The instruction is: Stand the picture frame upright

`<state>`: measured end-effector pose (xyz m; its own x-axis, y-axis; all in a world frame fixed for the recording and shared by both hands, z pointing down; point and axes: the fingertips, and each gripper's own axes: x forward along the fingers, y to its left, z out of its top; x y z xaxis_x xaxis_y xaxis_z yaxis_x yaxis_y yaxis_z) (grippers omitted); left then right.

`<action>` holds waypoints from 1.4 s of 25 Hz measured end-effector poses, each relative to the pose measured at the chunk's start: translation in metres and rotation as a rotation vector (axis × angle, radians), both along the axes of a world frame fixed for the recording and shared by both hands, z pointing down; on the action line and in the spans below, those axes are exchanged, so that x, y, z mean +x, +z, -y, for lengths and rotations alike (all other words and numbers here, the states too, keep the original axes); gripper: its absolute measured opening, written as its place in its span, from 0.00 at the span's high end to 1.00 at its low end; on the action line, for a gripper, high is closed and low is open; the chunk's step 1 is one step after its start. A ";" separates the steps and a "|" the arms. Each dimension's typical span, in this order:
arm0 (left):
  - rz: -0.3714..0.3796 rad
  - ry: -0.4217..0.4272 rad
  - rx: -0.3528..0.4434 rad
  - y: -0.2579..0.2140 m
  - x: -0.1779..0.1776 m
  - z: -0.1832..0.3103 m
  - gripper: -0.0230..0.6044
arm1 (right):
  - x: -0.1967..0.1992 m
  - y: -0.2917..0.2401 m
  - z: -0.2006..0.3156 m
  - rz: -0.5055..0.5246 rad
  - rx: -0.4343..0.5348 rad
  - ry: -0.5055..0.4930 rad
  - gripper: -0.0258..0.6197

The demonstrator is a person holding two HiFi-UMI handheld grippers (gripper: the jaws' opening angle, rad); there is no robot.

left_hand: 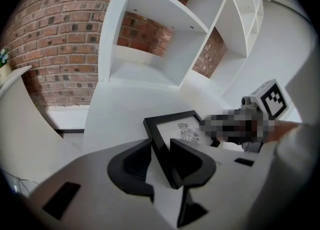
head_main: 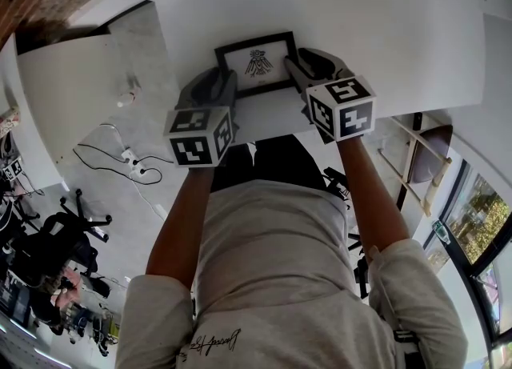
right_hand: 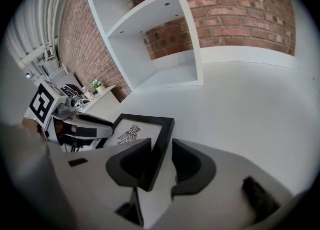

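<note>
A black picture frame (head_main: pixel 256 63) with a bird drawing on white paper rests on the white table (head_main: pixel 416 31), its face turned up toward me. Whether it lies flat or leans back I cannot tell. My left gripper (head_main: pixel 214 91) straddles the frame's left edge (left_hand: pixel 162 149) with open jaws, and a strip of table shows between the frame and the outer jaw. My right gripper (head_main: pixel 308 67) straddles the right edge (right_hand: pixel 160 146) the same way, jaws open with a gap beside the frame. Neither pair of pads presses on it.
White open shelving (left_hand: pixel 165 39) stands against a brick wall (right_hand: pixel 240 14) behind the table. The table's near edge (head_main: pixel 264 131) runs just under my hands. Cables (head_main: pixel 120 155) and office chairs (head_main: pixel 56 239) are on the floor at left, and a wooden chair (head_main: pixel 420 159) at right.
</note>
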<state>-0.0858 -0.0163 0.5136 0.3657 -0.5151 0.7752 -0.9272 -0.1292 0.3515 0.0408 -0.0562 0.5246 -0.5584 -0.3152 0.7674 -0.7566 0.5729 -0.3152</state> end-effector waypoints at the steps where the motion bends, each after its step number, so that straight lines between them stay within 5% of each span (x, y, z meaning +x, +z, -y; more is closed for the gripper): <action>1: 0.004 0.000 0.001 0.000 0.000 0.000 0.76 | 0.000 0.000 0.000 -0.006 0.001 0.000 0.76; 35: 0.038 0.066 0.081 -0.030 0.018 0.017 0.81 | 0.020 -0.029 0.005 0.022 0.041 0.096 0.81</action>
<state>-0.0676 -0.0336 0.4832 0.3721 -0.5525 0.7458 -0.9282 -0.2175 0.3020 0.0605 -0.0611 0.4954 -0.5410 -0.3991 0.7403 -0.8015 0.5112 -0.3101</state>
